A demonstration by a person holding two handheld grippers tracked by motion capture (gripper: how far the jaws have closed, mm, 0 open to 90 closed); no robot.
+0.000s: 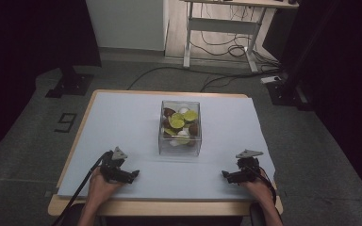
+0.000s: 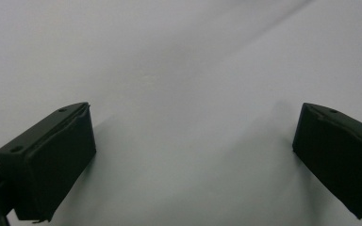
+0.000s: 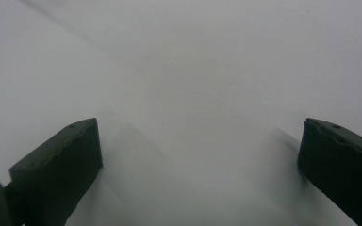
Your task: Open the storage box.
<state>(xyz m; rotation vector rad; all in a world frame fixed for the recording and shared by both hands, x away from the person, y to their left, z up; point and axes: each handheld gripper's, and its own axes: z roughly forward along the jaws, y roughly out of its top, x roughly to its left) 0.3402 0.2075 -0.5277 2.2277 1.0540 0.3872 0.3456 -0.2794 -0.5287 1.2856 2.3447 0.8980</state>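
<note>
Clear square-walled box (image 1: 180, 141) of round, glossy fruit pieces (image 1: 177, 122) on matte cloth (image 1: 122, 122)

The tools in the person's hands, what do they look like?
Each tool is black. The left tool and the right tool each carry a grey three-cornered plate on top and trail a black cable. Close up, each has two chunky black jaws with slanted tips and small screw holes. The forearms look bare.

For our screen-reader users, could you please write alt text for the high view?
A clear box of lime halves and brown and white pieces sits mid-table on a pale blue mat. The left claw and right claw rest open near the front edge.
</note>
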